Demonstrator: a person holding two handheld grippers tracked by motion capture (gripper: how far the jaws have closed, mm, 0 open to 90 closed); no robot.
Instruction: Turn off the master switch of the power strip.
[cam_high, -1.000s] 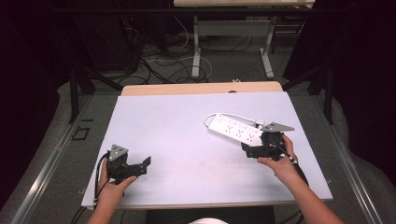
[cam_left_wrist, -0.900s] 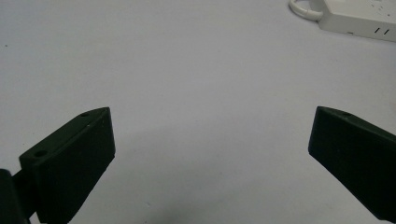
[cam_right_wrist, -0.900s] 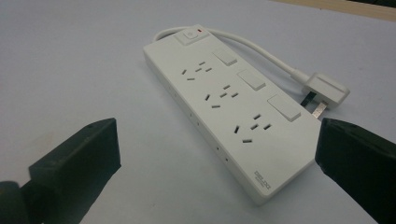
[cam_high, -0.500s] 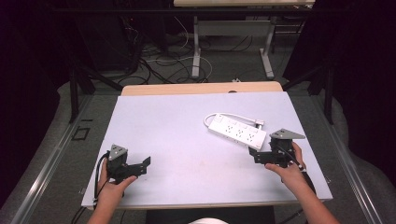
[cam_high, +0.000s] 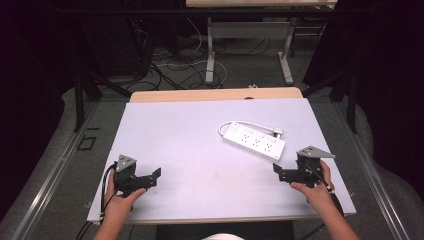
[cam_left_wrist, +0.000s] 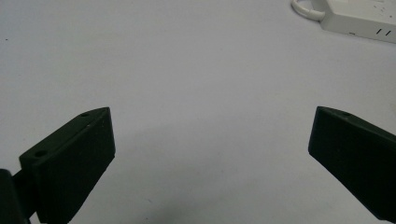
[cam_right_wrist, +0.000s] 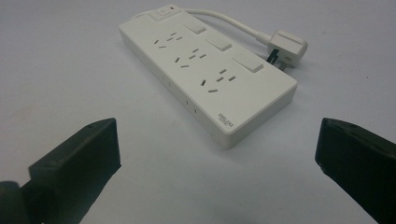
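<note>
A white power strip (cam_high: 254, 142) lies on the white table (cam_high: 200, 130), right of centre, with its cable looping to a white plug (cam_high: 276, 132) beside it. In the right gripper view the power strip (cam_right_wrist: 205, 70) lies just ahead of the wide-apart jaws, its plug (cam_right_wrist: 289, 46) at the far right. My right gripper (cam_high: 278, 171) is open, a short way in front of the strip and not touching it. Near the front left edge my left gripper (cam_high: 155, 176) is open over bare table, holding nothing. The strip's end (cam_left_wrist: 359, 18) appears far off in the left gripper view.
A wooden table edge (cam_high: 215, 94) runs along the back. Beyond it are metal desk legs (cam_high: 210, 50) and loose cables (cam_high: 175, 65) on the floor. Dark drapes close in both sides.
My right gripper has drawn back from the power strip toward the front right of the table. The left gripper has stayed in place.
</note>
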